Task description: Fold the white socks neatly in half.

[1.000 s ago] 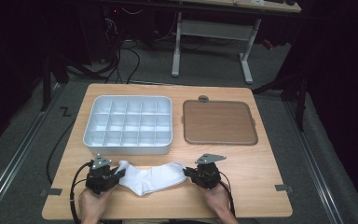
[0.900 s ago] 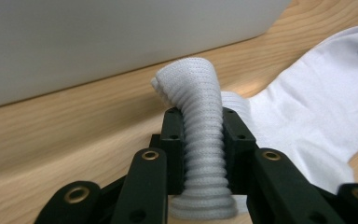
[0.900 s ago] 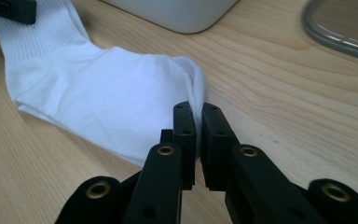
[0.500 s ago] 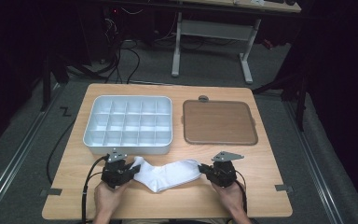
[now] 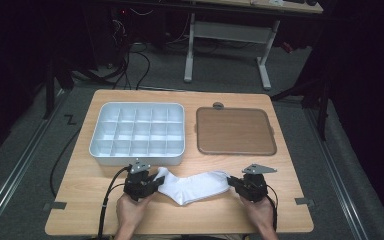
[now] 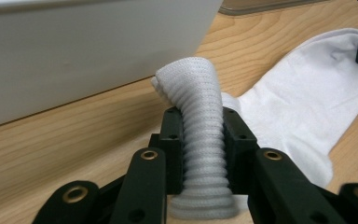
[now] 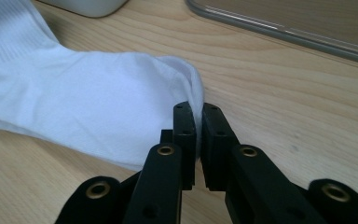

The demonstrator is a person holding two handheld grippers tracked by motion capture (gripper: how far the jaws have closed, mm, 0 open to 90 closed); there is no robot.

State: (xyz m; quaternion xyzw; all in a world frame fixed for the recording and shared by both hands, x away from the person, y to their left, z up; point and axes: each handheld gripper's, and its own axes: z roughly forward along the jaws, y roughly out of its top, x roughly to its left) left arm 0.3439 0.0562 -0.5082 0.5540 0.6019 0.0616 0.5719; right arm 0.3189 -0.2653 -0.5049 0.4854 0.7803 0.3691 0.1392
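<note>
A white sock (image 5: 195,186) lies stretched along the front of the wooden table (image 5: 285,150). My left gripper (image 5: 152,181) is shut on its ribbed cuff (image 6: 200,140), which stands bunched up between the jaws. My right gripper (image 5: 233,183) is shut on the thin toe end (image 7: 196,100) of the sock (image 7: 88,102). Both grippers point inward at each other, held by hands at the table's front edge. In the left gripper view the sock (image 6: 307,98) spreads flat toward the right, where a bit of the other gripper shows.
A white tray (image 5: 139,155) with several compartments stands behind the left gripper, its wall (image 6: 88,51) close by. A brown flat lid (image 5: 234,131) with a clear rim (image 7: 279,28) lies behind the right gripper. Cables and a desk frame stand on the floor beyond.
Both hands have carried the sock to the right along the table's front, a little farther from the edge. The sock now lies more stretched out between the grippers.
</note>
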